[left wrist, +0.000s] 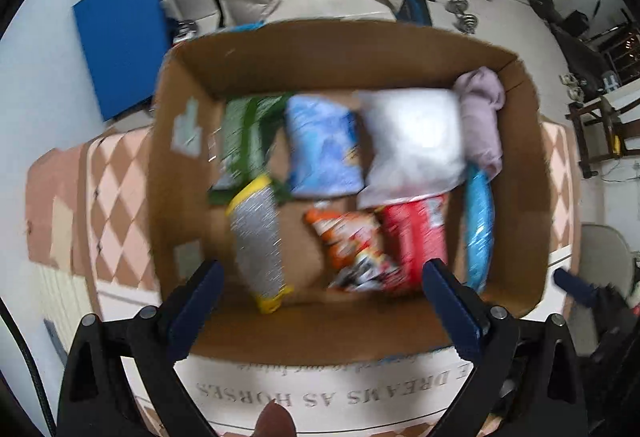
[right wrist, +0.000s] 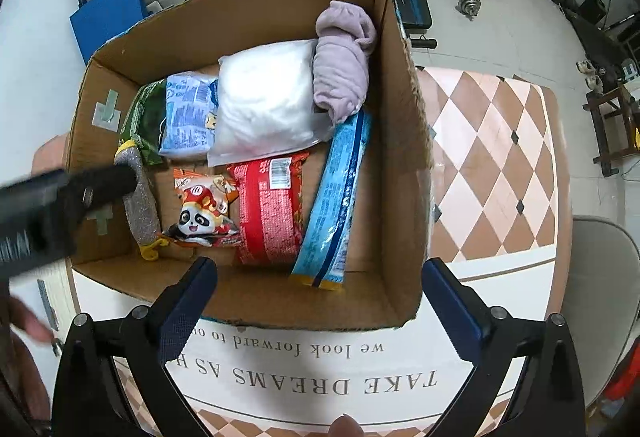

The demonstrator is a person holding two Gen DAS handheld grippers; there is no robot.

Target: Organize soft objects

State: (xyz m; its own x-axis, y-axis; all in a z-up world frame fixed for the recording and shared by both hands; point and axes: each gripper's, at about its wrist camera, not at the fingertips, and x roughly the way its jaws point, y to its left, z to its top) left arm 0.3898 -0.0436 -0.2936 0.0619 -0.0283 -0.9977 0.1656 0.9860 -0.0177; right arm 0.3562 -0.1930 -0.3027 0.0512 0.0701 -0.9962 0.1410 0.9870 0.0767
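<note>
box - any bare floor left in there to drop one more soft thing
Yes: bare floor in the cardboard box between the grey sponge and panda snack bag, plus a strip along the near wall. The far row, white pillow pack to lilac cloth, is packed tight.

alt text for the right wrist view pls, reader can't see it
Open right tongs hover empty above a cardboard box packed with soft items: white pillow pack, lilac cloth, red packet, blue packet, panda snack bag.

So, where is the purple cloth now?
In both views the purple cloth lies in the box's far right corner, right of the white bag, above the blue packet.
</note>
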